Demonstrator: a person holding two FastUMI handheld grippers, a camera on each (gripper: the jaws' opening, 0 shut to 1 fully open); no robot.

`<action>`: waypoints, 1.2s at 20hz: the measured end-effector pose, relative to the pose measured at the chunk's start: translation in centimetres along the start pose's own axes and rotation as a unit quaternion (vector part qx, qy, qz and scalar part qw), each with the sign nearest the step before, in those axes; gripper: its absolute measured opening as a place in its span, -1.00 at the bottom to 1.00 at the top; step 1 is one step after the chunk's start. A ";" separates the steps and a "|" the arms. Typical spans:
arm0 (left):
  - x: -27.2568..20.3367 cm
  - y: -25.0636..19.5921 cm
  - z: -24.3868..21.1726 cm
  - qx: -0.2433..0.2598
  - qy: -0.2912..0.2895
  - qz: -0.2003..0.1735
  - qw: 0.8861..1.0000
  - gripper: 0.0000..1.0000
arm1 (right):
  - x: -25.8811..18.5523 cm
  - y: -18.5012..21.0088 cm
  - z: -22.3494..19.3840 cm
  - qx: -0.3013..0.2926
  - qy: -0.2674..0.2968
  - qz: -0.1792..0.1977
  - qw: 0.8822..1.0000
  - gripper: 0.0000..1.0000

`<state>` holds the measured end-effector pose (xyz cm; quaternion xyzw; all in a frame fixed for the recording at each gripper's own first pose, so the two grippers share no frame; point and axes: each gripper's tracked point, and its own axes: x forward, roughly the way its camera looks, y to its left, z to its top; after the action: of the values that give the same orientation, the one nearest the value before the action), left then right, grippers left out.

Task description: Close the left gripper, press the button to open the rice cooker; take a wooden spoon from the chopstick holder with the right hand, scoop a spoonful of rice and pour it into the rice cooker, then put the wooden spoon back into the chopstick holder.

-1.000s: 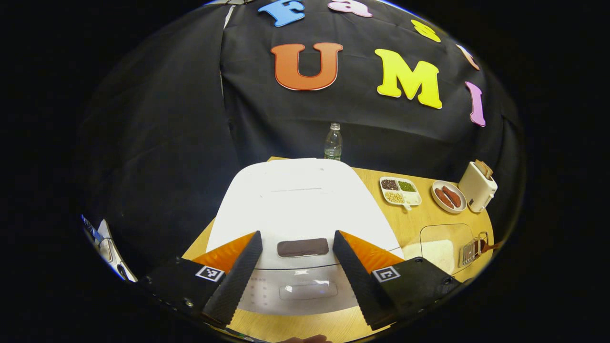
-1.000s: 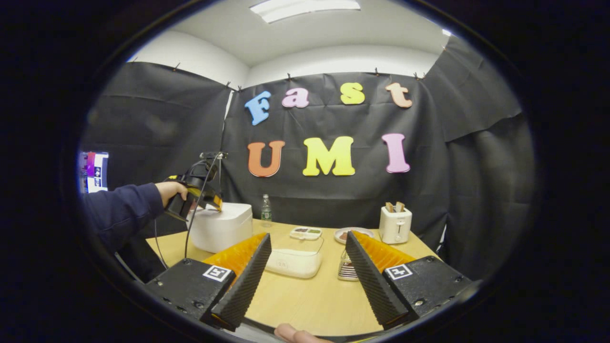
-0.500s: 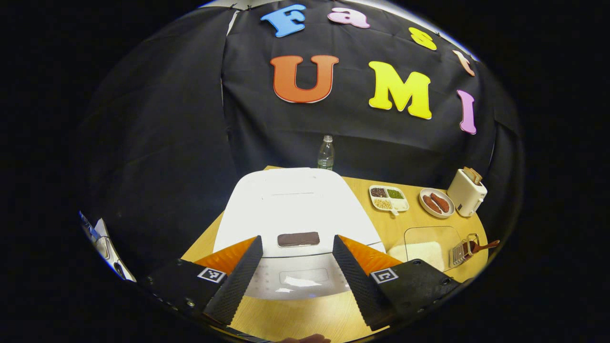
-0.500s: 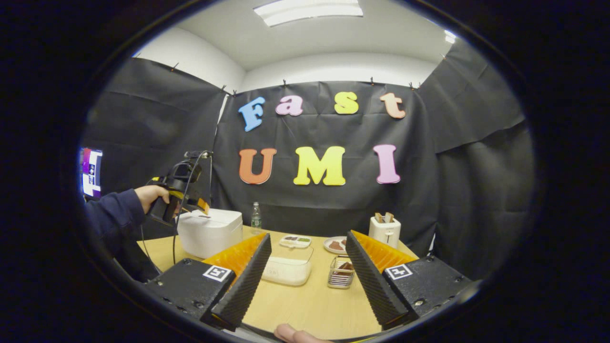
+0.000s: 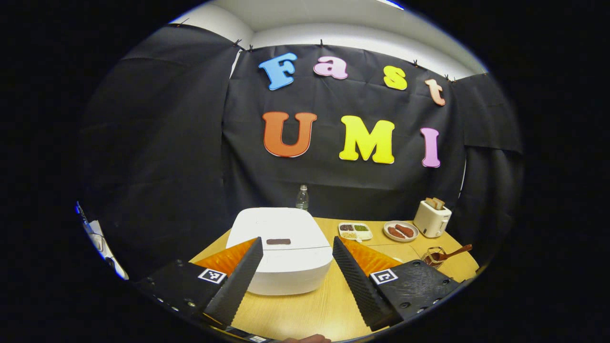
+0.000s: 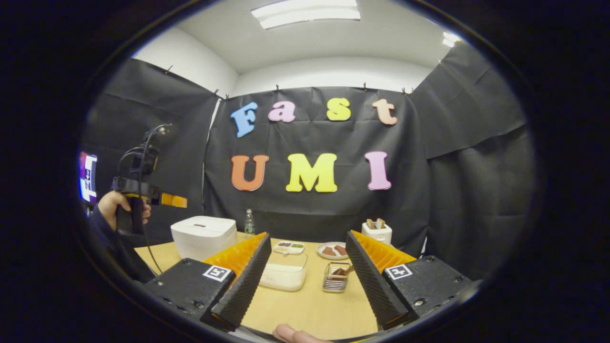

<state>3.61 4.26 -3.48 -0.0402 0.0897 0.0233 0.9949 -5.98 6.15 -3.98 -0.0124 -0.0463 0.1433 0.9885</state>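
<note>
Your left gripper (image 5: pixel 296 281), fingers still apart, has backed away from the closed rice cooker (image 5: pixel 282 250); its button (image 5: pixel 278 241) awaits pressing, while your right gripper (image 6: pixel 307 286) hangs open.

Your rice cooker (image 5: pixel 286 257) is white, with a small dark bar (image 5: pixel 279 241) on its lid. The table (image 5: pixel 305 309) under it is light wood, yellowish. You see a cream white toaster (image 5: pixel 431 218) with brown bread in it, and a white plate (image 5: pixel 401 231) with red-brown sausages. The white tray (image 5: pixel 355 231) has dark brown, green and pale yellow fillings. The spoon (image 5: pixel 452 252) is brown wood. The holder (image 6: pixel 335 277) is silver wire. The clear box (image 6: pixel 285 272) holds white rice. The bottle (image 5: pixel 301 197) is clear. Your sleeve (image 6: pixel 107 236) is dark blue.
</note>
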 end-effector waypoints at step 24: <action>-16.6 -4.7 0.9 0.028 -0.145 -0.034 0.989 0.88 | -2.6 -4.9 0.1 0.024 -0.005 -0.073 0.997 1.00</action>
<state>-12.34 -0.95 0.78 -0.0116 -0.0558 -0.0073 0.9983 -7.09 0.70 -3.89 0.0155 -0.0489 0.0723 0.9961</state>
